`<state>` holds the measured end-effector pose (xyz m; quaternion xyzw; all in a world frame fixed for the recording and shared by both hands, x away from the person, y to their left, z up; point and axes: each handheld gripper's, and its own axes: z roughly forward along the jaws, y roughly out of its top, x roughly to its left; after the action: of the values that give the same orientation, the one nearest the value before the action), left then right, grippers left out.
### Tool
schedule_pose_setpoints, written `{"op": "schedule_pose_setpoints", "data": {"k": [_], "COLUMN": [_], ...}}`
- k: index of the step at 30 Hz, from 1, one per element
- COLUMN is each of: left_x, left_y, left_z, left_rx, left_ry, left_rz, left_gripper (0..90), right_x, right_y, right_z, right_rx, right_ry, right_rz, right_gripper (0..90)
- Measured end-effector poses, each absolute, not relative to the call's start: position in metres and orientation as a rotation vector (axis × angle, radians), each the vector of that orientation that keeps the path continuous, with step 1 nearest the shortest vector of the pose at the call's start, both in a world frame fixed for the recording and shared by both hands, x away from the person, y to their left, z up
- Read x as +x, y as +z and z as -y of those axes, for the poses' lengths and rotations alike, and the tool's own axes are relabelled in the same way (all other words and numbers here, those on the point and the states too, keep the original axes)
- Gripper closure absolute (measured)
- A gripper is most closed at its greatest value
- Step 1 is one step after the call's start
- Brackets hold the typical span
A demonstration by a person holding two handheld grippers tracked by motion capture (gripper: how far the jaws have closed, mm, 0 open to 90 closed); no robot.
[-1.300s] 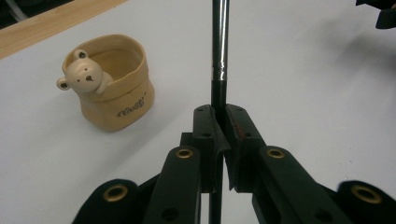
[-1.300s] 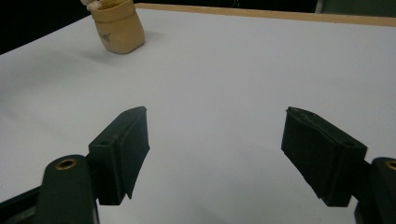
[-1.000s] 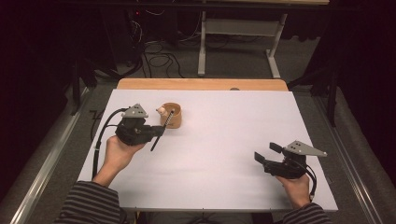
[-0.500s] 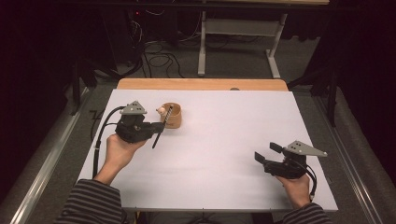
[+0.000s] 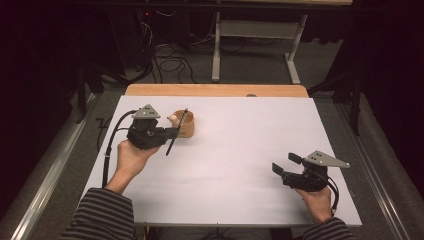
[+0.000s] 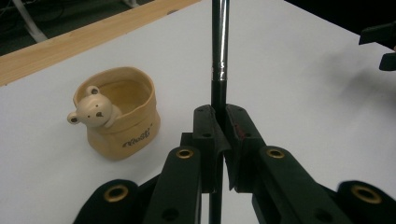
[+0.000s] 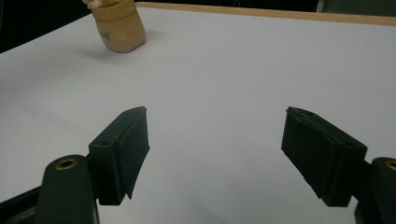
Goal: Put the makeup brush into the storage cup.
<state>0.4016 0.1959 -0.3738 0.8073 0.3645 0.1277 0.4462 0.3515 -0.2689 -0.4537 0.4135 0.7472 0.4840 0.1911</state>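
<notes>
two sets of tongs are in my hands over the white bench [image 5: 230,165]. my left tongs [image 5: 170,134] are pinched tight on a thin black rod with a silver band [image 6: 219,56], holding it tilted just beside the tan ceramic cup with a small bear figure on its rim [image 5: 183,123], near the bench's far left. the rod's upper end crosses the cup's rim in the high view. my right tongs [image 5: 283,165] sit well apart at the near right, spread wide with nothing between them.

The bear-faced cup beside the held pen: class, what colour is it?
Tan, with a cream bear face: the cup shows best in the left gripper view.
</notes>
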Motion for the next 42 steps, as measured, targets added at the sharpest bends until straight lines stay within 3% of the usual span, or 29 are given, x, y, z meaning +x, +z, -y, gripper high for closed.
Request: {"op": "schedule_pose_setpoints", "data": {"k": [42], "left_x": [0.430], "left_y": [-0.370], "left_z": [-0.184], "left_rx": [1.918], "left_ry": [0.317], "left_rz": [-0.933], "left_gripper": [83.5], "right_x": [0.351], "right_y": [-0.454], "right_z": [0.269], "right_rx": [1.159], "right_ry": [1.361], "right_rz": [-2.102], "right_gripper": [24.3]}}
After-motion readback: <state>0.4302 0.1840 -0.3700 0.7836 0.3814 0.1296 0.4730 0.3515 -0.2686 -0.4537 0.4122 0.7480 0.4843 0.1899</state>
